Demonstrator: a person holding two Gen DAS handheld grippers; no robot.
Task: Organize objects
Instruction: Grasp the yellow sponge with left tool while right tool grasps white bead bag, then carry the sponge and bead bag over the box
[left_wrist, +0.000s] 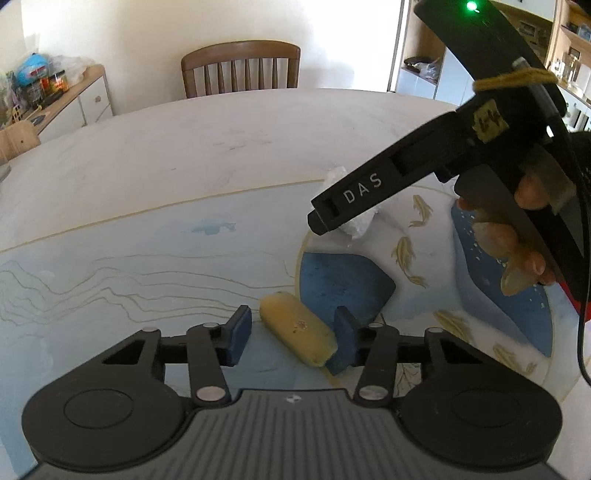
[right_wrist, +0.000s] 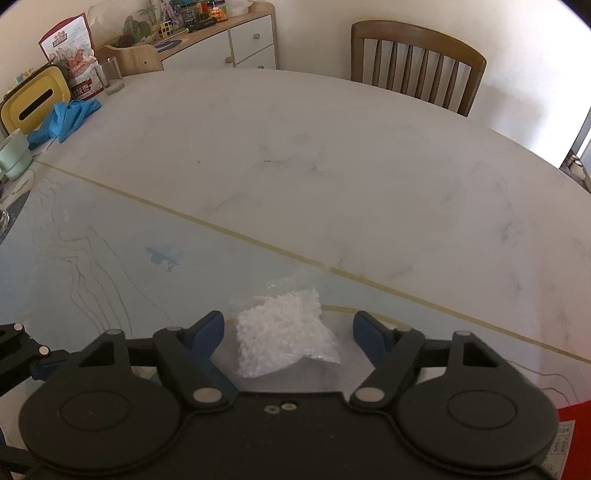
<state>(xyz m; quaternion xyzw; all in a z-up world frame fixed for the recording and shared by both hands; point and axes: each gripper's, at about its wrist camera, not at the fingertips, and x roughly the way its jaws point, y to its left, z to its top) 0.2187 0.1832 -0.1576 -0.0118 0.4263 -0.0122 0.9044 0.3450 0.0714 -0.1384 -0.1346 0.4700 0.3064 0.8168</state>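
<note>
A yellow oblong block (left_wrist: 298, 328) lies on the blue patterned mat (left_wrist: 147, 266), between the two blue pads of my left gripper (left_wrist: 291, 338). The gripper is open; the right pad is close to the block's near end, the left pad stands apart. A clear bag of white granules (right_wrist: 282, 332) lies on the mat between the open fingers of my right gripper (right_wrist: 288, 332), untouched. In the left wrist view the right gripper (left_wrist: 321, 221) reaches in from the right over that bag (left_wrist: 356, 225), held by a hand (left_wrist: 517, 243).
The white round table (right_wrist: 332, 166) stretches beyond the mat. A wooden chair (right_wrist: 417, 62) stands at its far side. At the table's left edge are a yellow box (right_wrist: 33, 103), blue gloves (right_wrist: 66, 118), a glass (right_wrist: 109, 75), a green cup (right_wrist: 14, 155). A cluttered sideboard (right_wrist: 221, 40) stands behind.
</note>
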